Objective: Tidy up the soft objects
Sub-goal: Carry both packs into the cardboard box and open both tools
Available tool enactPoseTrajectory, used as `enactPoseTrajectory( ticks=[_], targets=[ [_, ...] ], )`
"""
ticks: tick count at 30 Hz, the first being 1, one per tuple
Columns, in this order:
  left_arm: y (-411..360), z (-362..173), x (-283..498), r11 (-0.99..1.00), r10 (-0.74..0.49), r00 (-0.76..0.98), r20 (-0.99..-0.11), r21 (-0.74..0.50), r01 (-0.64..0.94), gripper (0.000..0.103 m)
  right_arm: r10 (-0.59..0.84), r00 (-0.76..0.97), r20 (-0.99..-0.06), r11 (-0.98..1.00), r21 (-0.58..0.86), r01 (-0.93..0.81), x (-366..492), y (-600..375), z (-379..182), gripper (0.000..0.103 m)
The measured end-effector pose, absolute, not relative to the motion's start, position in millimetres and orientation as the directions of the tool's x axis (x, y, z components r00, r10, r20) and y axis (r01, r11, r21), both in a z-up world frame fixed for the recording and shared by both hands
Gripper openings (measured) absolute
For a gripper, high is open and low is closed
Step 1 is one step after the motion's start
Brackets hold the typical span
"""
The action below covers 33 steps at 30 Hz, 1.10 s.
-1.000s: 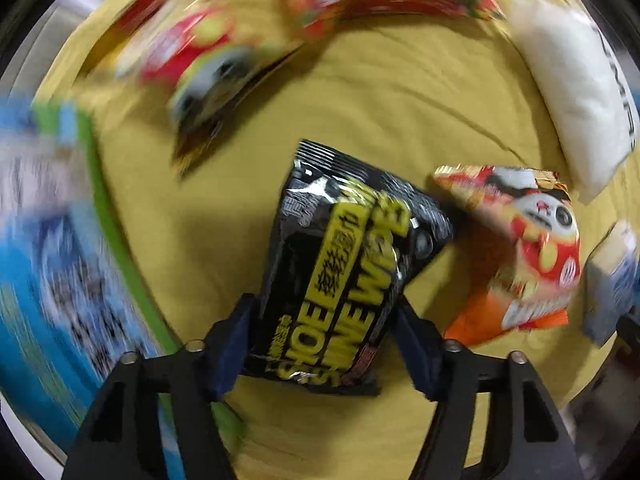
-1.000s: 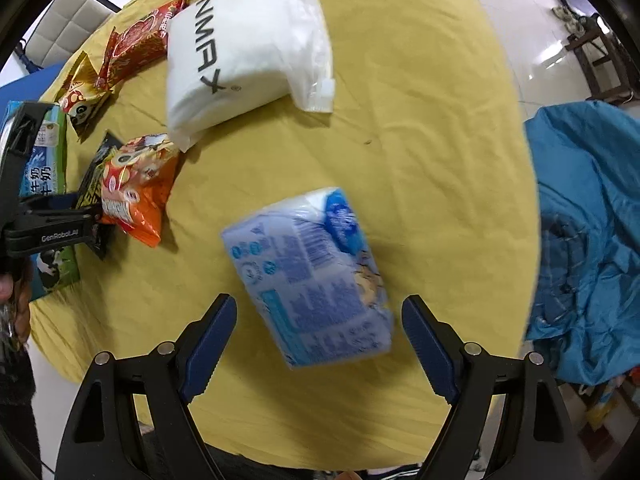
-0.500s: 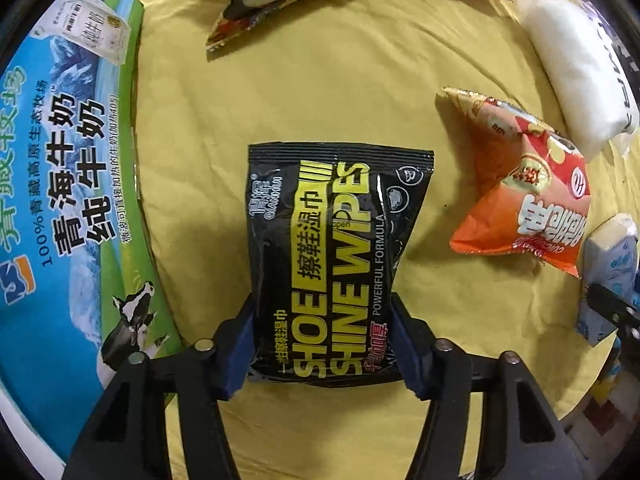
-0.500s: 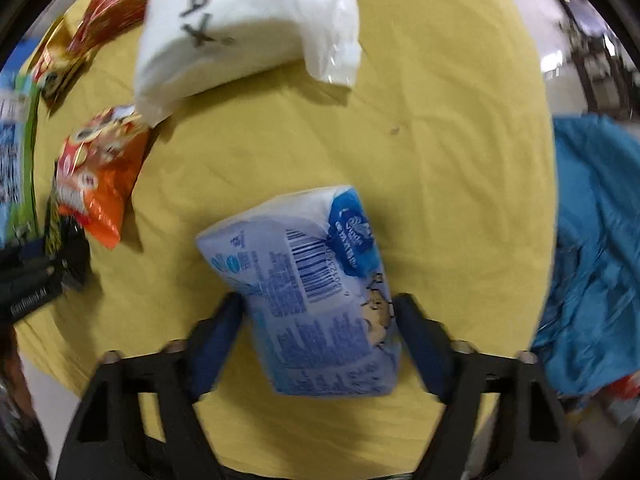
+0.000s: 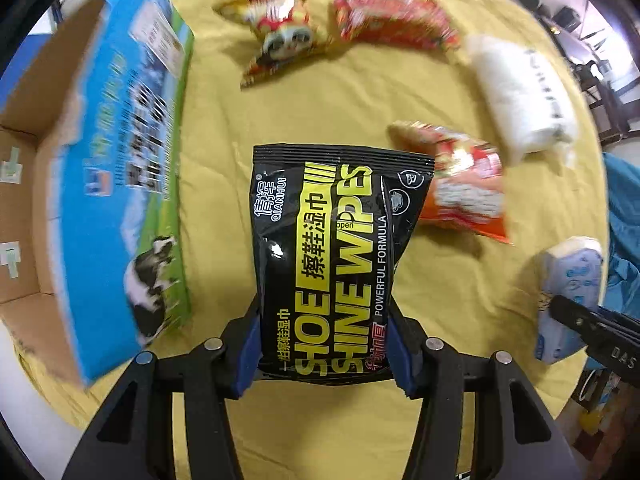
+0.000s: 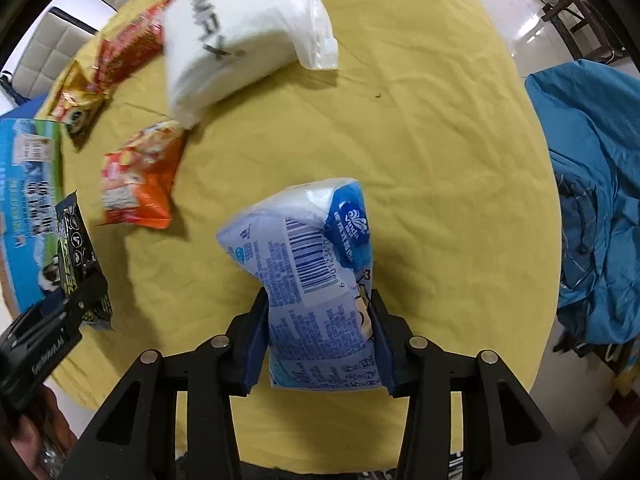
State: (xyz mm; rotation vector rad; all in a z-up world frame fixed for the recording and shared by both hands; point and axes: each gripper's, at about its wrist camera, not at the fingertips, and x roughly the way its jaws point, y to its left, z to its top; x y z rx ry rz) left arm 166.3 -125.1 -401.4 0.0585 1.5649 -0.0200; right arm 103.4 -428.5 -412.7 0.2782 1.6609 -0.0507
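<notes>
My left gripper [image 5: 324,344] is shut on a black shoe shine wipes pack [image 5: 332,248] and holds it above the yellow tablecloth [image 5: 320,96]. My right gripper [image 6: 320,340] is shut on a light blue tissue pack [image 6: 316,272], squeezing its lower half. The tissue pack also shows in the left wrist view [image 5: 568,296] at the right edge. The wipes pack also shows in the right wrist view [image 6: 76,260] at the left.
An open blue milk carton box [image 5: 100,168] stands at the left. An orange snack bag [image 5: 464,184], a white pillow pack [image 5: 524,96], a red snack bag [image 5: 392,16] and a panda snack bag [image 5: 280,36] lie on the cloth. Blue fabric [image 6: 592,200] lies to the right.
My right gripper has closed on the tissue pack and lifted it. My left gripper has lifted the wipes pack, and the box now shows its open inside.
</notes>
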Motion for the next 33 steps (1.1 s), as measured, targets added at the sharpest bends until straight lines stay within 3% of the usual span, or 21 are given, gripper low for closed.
enactPoseTrajectory(
  ticks=[11, 20, 25, 33],
  targets=[
    [-93, -285, 123, 0.999, -0.051, 0.173, -0.984, -0.048, 0.024, 0.051, 0.298, 0.065, -0.952, 0.944, 0.304, 0.129, 80, -375, -316, 0.047],
    [7, -208, 156, 0.995, -0.085, 0.270, -0.959, -0.097, -0.032, 0.051, 0.397, 0.164, -0.903, 0.917, 0.399, -0.017, 136, -229, -217, 0.047],
    [74, -217, 195, 0.994, -0.063, 0.266, -0.962, -0.083, -0.066, 0.051, 0.398, 0.152, -0.905, 0.917, 0.396, -0.045, 181, -125, -213, 0.047],
    [173, -275, 244, 0.989, -0.091, 0.168, -0.982, -0.109, -0.103, 0.051, 0.337, 0.085, -0.938, 0.941, 0.338, -0.008, 260, -1, -285, 0.047]
  ],
)
